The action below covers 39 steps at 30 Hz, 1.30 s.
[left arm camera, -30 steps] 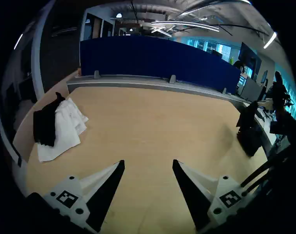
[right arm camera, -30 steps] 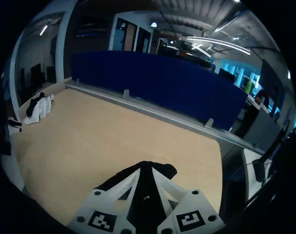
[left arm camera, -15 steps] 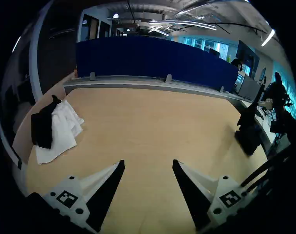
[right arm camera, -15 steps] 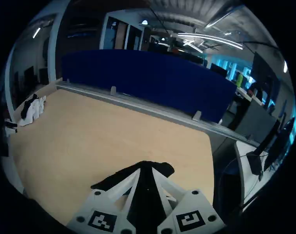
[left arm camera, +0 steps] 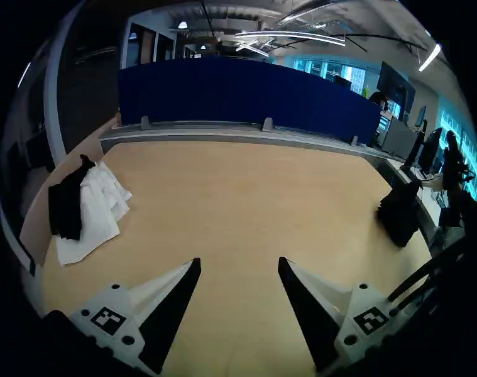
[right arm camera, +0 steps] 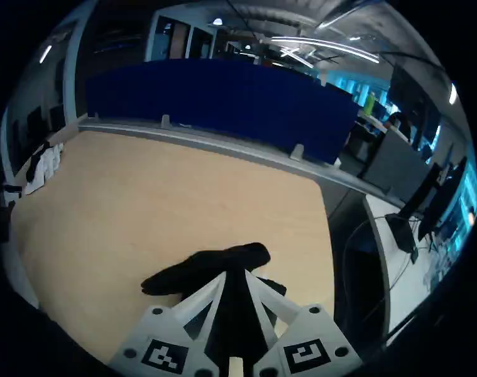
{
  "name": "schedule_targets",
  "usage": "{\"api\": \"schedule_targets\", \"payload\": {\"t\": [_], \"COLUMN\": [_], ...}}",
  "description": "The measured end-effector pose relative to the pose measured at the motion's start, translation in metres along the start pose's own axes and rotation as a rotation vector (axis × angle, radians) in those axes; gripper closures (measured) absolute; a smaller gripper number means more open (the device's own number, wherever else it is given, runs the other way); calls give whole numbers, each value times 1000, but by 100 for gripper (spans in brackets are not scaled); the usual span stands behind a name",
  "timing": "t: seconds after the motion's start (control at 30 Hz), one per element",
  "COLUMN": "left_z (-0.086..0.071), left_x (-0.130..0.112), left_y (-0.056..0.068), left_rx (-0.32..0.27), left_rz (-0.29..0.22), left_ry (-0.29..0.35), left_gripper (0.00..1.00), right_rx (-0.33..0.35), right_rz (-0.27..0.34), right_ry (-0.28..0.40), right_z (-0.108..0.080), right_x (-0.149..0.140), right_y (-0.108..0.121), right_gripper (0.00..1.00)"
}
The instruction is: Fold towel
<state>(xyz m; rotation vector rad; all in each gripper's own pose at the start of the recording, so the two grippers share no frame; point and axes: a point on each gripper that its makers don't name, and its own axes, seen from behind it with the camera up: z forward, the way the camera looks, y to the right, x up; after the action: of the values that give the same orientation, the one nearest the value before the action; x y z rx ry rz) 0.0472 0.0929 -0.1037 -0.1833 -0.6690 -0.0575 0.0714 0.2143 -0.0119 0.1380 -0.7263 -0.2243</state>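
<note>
- The right tongs (right arm camera: pixel 234 276) are pressed together on a black towel (right arm camera: pixel 203 273); the cloth lies bunched just in front of their tips, low over the near part of the wooden surface (right arm camera: pixel 150 188)
- The left tongs (left arm camera: pixel 238 261) are spread wide with nothing between them, and they hover over a bare part of the surface
- Far on the left edge there is a pile of white and black cloths (left arm camera: pixel 90 210), well apart from both tongs; behind the surface runs a blue partition (left arm camera: pixel 238 94)
- I think the step now is to lay the black towel out, because it is crumpled and cannot be folded like this
- To do it well, I would bring the towel toward the middle, where there is free room, and not near the right edge, where it may slide off
- The left tongs should take a second corner, so the cloth can be pulled flat between the two before it is set down
- It is better to pinch only one layer at the hem; thick bunches slip and give a crooked fold
- The cloth is soft and dark, so the corners are hard to find; a slow shake may help
</note>
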Motion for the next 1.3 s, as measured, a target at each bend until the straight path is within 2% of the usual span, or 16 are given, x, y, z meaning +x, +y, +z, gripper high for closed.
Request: {"api": "schedule_targets", "payload": {"t": [0.37,0.77,1.07,1.3], "left_z": [-3,-9,-12,-14], "left_x": [-3,-7,-5,-1], "left_y": [1,2,1,1], "left_rx": [3,10,17,21], "left_rz": [7,14,14,16], "left_ry": [-2,-2,3,4], "left_gripper": [9,9,9,9], "right_rx": [-65,-116,-135,-163], "right_rz": [77,182,226,236], "right_ry": [-58,-160,-201,-210], "right_z": [-21,-12,-9,-3], "right_x": [-62,-139,-170,-178], "right_y": [25,27,26,30], "right_gripper": [94,94,94,94]}}
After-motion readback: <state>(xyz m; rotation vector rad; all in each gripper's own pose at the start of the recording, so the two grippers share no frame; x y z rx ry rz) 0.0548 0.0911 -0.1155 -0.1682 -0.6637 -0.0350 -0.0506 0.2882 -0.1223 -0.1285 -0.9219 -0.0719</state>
